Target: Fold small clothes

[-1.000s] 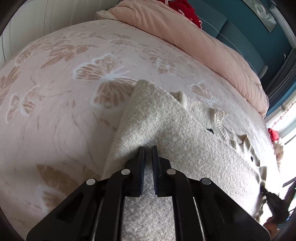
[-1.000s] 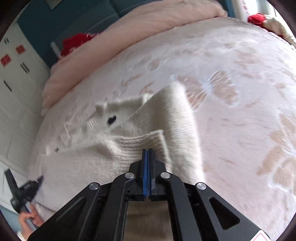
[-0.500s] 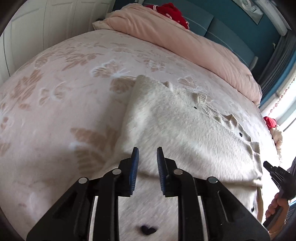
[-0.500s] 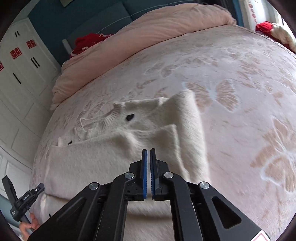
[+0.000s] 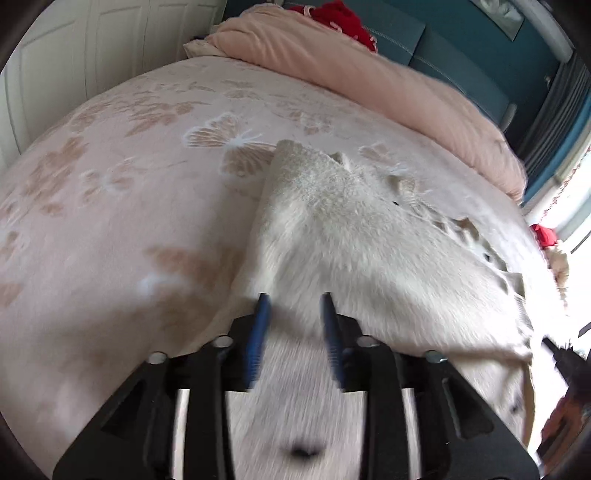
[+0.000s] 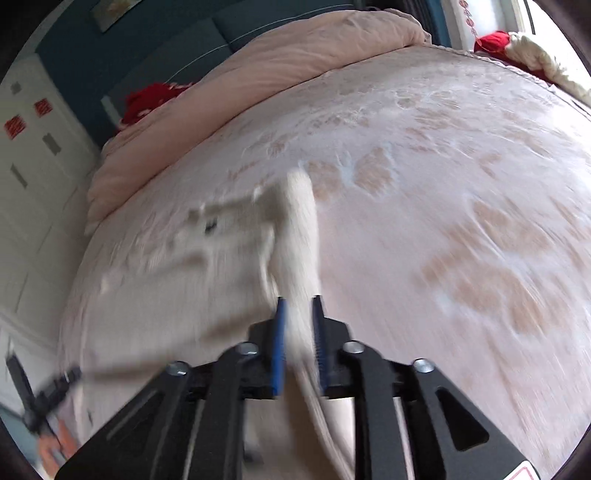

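Note:
A small cream knitted cardigan (image 5: 354,240) with dark buttons lies on the pink butterfly bedspread (image 5: 122,206), one side folded over its middle. My left gripper (image 5: 295,314) is open just above the folded edge, holding nothing. In the right wrist view the cardigan (image 6: 207,266) lies left of centre. My right gripper (image 6: 298,317) is open with the cardigan's right folded edge (image 6: 301,236) running between its fingers; contact cannot be told through the blur.
A rolled pink duvet (image 5: 369,74) lies along the head of the bed, with a red item (image 5: 332,14) behind it. White wardrobe doors (image 6: 26,177) stand at the side. Red and cream clothes (image 6: 517,44) lie at the far right edge.
Both grippers have opened and let go of the cardigan fabric. Both have pulled back towards the near edge; the folded flap now lies on the cardigan.

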A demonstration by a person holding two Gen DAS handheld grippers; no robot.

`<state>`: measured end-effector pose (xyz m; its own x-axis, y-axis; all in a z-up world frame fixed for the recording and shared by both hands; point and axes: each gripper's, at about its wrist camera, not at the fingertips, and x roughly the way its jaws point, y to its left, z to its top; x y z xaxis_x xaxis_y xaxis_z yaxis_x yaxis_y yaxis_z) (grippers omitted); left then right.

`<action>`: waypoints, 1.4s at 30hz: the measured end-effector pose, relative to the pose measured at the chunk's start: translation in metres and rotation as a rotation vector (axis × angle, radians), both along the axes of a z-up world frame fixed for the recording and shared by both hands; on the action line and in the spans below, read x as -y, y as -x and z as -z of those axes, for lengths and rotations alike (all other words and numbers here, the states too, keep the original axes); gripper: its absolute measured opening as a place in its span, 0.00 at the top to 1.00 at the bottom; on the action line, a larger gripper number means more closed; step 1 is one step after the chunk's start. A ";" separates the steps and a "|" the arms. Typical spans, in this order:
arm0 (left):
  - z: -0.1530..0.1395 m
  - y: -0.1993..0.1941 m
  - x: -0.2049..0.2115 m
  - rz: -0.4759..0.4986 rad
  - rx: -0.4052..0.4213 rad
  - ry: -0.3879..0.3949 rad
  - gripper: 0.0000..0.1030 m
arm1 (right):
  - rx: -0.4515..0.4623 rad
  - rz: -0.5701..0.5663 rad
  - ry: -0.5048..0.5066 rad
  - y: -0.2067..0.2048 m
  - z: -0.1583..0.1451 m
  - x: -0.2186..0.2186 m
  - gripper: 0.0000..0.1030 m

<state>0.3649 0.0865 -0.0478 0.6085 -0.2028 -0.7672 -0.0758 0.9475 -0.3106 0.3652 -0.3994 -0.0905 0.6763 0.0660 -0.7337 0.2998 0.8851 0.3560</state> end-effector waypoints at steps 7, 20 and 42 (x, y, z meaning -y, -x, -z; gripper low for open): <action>-0.012 0.132 -0.051 -0.016 -0.067 0.076 0.25 | -0.154 -0.042 0.019 0.179 0.011 -0.008 0.38; 0.017 0.231 -0.035 -0.066 -0.143 0.277 0.10 | -0.081 -0.024 -0.268 0.223 0.048 -0.065 0.20; -0.057 0.330 -0.059 0.075 -0.171 0.186 0.94 | -0.144 -0.256 -0.087 0.301 -0.017 -0.080 0.92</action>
<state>0.0350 0.1453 0.0095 0.4509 -0.3899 -0.8029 -0.0739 0.8801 -0.4689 0.0644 -0.3192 -0.0737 0.5193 0.2877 -0.8047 0.1238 0.9063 0.4040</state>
